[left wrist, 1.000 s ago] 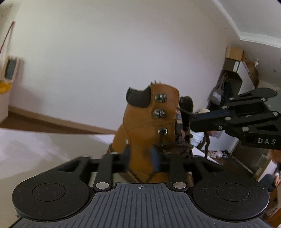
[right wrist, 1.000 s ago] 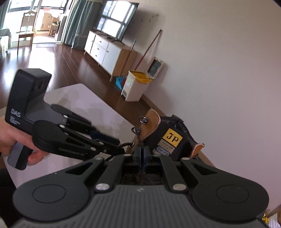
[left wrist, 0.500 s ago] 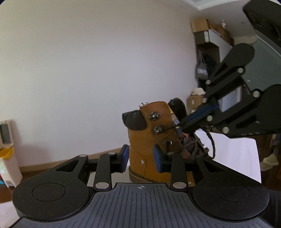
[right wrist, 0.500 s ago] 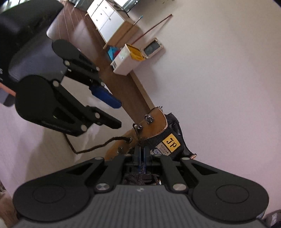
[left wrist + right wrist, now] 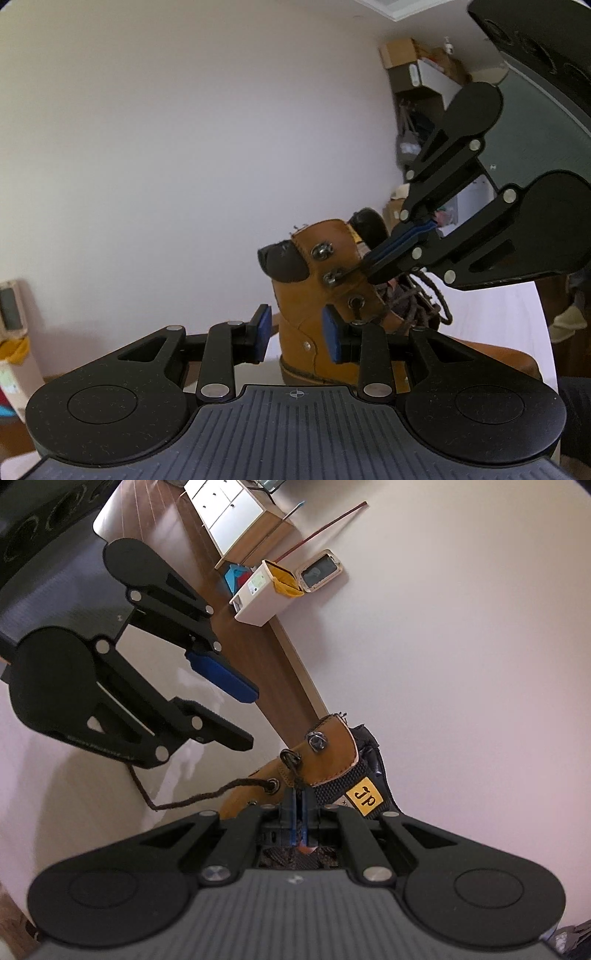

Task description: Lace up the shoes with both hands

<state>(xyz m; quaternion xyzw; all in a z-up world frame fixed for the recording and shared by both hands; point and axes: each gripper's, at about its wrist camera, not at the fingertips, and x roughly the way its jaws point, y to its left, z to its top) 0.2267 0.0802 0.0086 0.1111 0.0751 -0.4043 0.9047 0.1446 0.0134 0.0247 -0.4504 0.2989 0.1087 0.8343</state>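
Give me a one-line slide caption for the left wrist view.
Right gripper pinches the lace at the tan boot's middle hook; left gripper open.

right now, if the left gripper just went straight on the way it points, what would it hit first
Most likely the boot: its tan ankle side sits just beyond the open left gripper, partly between the fingers. Depth is hard to judge through the fisheye, so that is a likely reading, not a certain one.

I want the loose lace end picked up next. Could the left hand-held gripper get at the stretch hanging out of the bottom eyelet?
Probably yes. The left hand-held gripper stands open and empty just above the loose lace, with only bare table around it. The right hand-held gripper is pinching lace at the middle hook, away from it.
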